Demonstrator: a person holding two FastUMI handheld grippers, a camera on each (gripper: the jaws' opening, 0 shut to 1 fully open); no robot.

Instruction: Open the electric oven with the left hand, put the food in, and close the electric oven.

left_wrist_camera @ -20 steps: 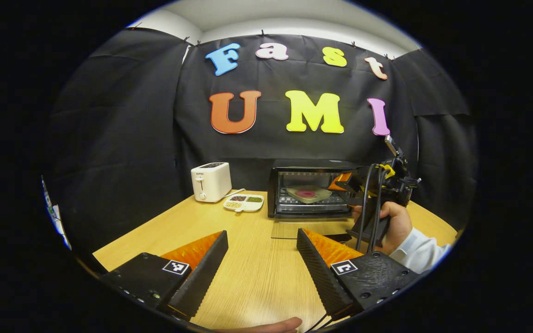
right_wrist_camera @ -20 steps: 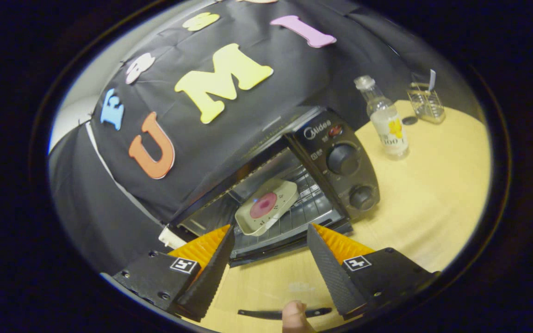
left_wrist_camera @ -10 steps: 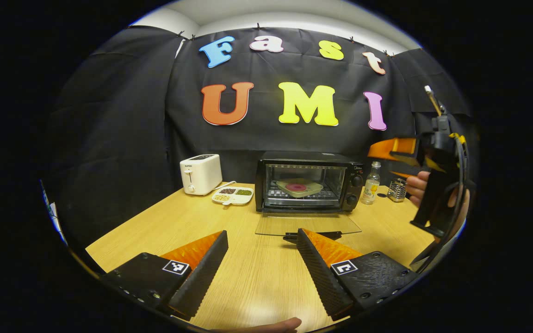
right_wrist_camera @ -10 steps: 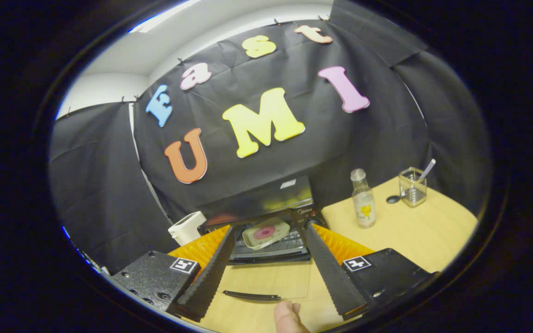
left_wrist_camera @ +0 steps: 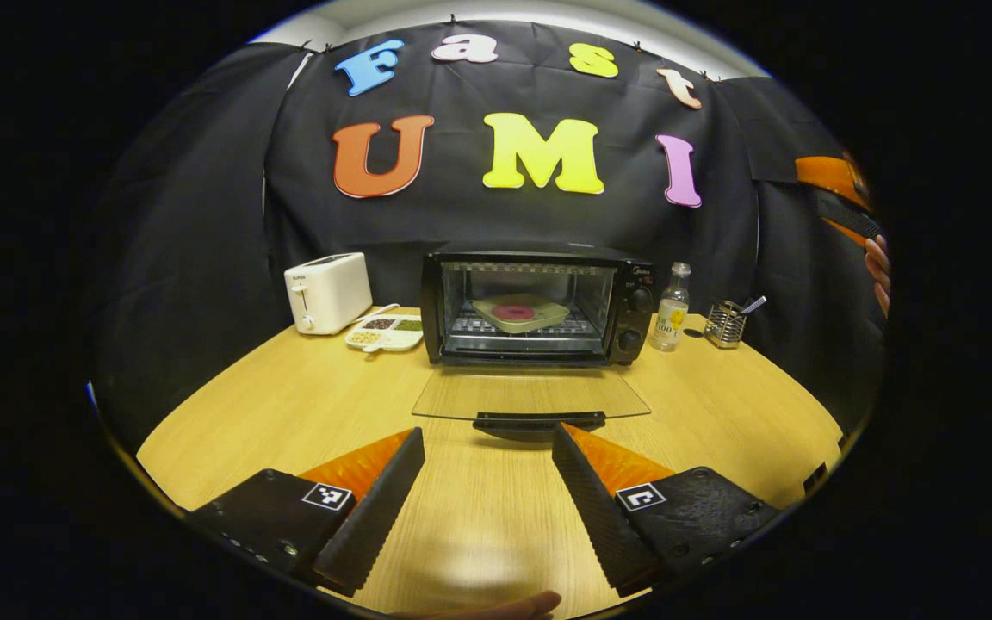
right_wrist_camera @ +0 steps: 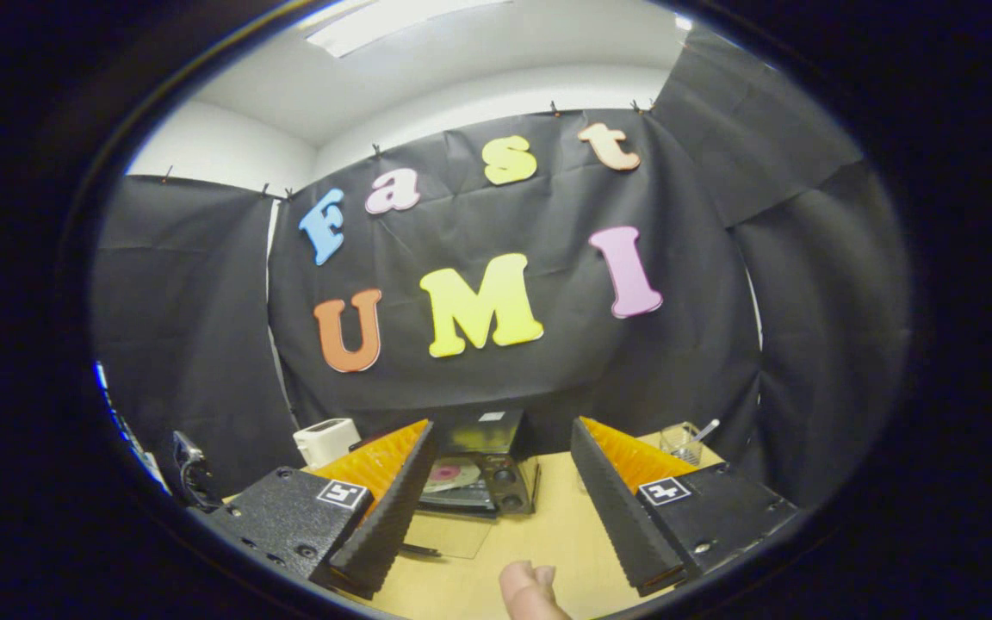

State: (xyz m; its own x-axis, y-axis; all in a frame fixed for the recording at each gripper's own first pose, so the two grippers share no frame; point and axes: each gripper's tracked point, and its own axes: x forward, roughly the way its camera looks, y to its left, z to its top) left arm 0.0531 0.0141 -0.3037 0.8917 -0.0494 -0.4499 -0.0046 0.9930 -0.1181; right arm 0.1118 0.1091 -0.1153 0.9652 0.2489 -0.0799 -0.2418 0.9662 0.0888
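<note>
Wooden table [left_wrist_camera: 289,405] fills lower frame; oven [left_wrist_camera: 539,301] at centre, glass door [left_wrist_camera: 530,394] lying flat open, prob. stiff & fragile, so take its handle [left_wrist_camera: 539,422]. Plate w/ food [left_wrist_camera: 519,312] on rack inside. Left gripper [left_wrist_camera: 487,486] and right gripper [right_wrist_camera: 500,495] both spread, empty

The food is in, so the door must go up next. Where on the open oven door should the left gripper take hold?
Judging by the pose, grip the dark handle bar along the front edge of the glass door, which lies flat and open. The left gripper is open just before it; come straight forward, one finger above and one below the bar, then lift.
</note>
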